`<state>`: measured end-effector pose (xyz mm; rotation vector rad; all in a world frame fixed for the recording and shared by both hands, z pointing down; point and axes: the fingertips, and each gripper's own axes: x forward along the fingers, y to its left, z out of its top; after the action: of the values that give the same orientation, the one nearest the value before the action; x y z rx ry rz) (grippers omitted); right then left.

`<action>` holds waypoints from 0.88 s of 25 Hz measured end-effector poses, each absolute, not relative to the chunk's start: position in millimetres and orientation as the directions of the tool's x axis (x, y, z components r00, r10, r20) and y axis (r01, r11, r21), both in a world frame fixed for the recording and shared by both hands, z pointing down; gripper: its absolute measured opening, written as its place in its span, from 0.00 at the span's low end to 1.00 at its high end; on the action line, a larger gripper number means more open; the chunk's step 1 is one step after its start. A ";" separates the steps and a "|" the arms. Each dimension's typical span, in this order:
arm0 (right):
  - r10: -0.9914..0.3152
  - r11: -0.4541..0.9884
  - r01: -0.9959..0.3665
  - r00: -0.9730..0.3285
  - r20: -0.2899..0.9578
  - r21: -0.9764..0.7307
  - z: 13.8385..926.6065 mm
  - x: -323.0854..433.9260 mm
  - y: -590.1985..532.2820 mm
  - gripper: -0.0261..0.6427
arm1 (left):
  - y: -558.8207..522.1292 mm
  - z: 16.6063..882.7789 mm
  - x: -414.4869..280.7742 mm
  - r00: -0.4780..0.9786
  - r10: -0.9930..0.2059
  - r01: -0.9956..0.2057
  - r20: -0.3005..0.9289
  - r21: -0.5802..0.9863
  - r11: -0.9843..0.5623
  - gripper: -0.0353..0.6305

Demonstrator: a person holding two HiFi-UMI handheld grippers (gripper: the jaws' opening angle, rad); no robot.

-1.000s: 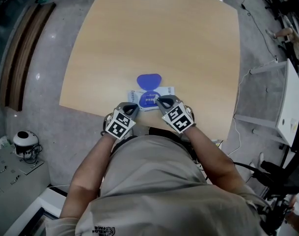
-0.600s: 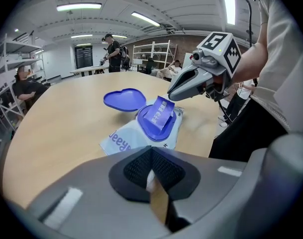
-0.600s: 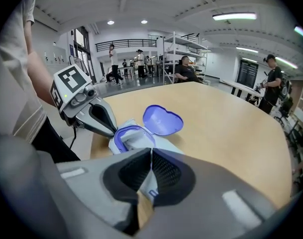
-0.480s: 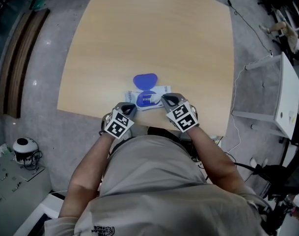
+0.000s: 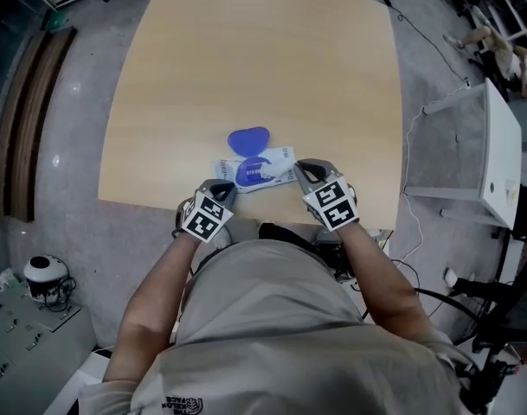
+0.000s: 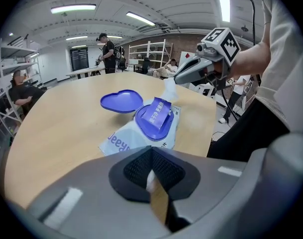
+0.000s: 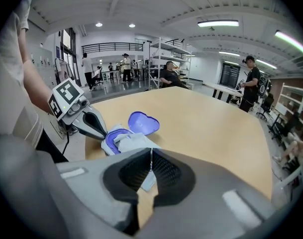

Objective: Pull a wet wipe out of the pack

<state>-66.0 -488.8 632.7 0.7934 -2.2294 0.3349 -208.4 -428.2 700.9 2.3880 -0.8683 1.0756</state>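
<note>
Near the counter's [image 5: 263,59] front edge: pack [image 5: 256,168] lying flat, blue heart-shaped lid [image 5: 247,138] flipped open and resting on the wood behind it. Wipe [image 7: 135,142] is partway out of the opening and runs to the right tool [image 7: 150,172], which is clamped on its end. Left tool [image 6: 150,177] is closed on the pack's near edge. Counter is light wood. Room: grey floor [image 5: 64,188], metal shelves [image 7: 163,59], ceiling strip lights [image 7: 218,23], people [image 6: 109,51] standing and sitting at the back.
</note>
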 end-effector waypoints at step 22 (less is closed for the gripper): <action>-0.666 0.584 -0.808 -0.420 0.617 0.079 550.0 -26.3 -454.3 0.05 | -412.6 651.3 -223.7 0.593 -0.445 -0.645 0.671 0.064 -0.762 0.06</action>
<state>-26.3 -454.3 550.0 1.1667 -2.2065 0.3054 -223.7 -412.6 651.3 2.5239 -0.8893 0.9403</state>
